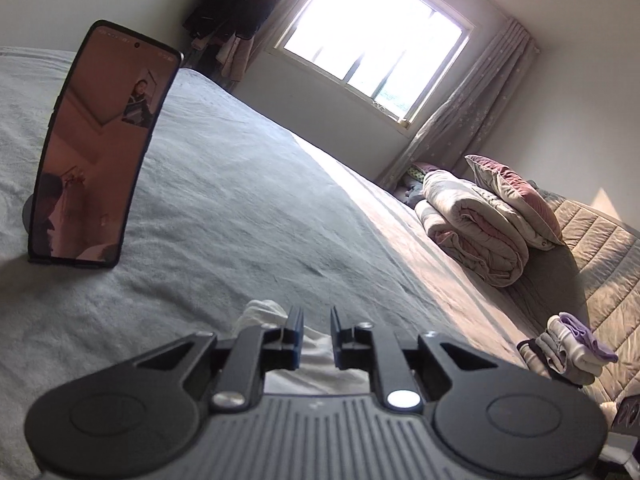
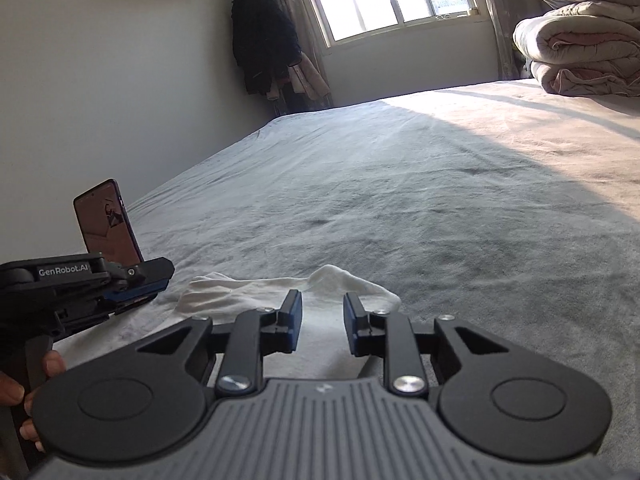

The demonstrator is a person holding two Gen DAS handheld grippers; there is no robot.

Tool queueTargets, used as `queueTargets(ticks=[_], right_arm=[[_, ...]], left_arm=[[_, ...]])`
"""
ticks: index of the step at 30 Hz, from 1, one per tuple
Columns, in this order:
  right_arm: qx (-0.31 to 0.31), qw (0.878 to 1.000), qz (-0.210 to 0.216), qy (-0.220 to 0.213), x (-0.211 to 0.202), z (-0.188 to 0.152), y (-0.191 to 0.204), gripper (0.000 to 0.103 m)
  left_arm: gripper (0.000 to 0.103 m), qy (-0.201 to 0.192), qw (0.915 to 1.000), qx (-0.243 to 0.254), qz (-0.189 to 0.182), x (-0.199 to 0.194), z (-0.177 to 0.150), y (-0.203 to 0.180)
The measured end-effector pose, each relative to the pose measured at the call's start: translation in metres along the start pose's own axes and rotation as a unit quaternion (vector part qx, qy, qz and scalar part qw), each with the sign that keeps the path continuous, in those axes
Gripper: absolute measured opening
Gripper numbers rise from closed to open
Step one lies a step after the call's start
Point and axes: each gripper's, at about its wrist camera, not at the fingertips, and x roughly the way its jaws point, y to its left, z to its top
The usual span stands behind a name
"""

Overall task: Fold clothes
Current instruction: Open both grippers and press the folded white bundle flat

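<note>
Low in the frame, we hold both grippers, left gripper (image 1: 314, 330) and right gripper (image 2: 322, 320), slightly apart and empty over a white sock (image 2: 288, 288). Closing carelessly risks pinching the bedsheet (image 2: 400, 200) too.

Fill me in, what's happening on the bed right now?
A person is folding laundry on a grey bedspread with a hand-held gripper in each hand. A white sock lies flat in front of both. The right hand-held gripper hovers over it with its jaws apart and nothing between the pads. The left hand-held gripper sits at the sock's left end; in its own view the jaws show a gap and grip nothing. A phone stands propped on the bed, and a small pile of folded clothes lies off to the right.
</note>
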Motion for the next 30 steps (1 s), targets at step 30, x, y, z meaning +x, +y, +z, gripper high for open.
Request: queueTargets(ticks=[30], right_arm=[[0.067,0.993,0.078,0.050,-0.077,-0.066,-0.013,0.049]], left_arm=[[0.054,0.049,0.9943,0.048,0.081,-0.011,-0.004,-0.003]])
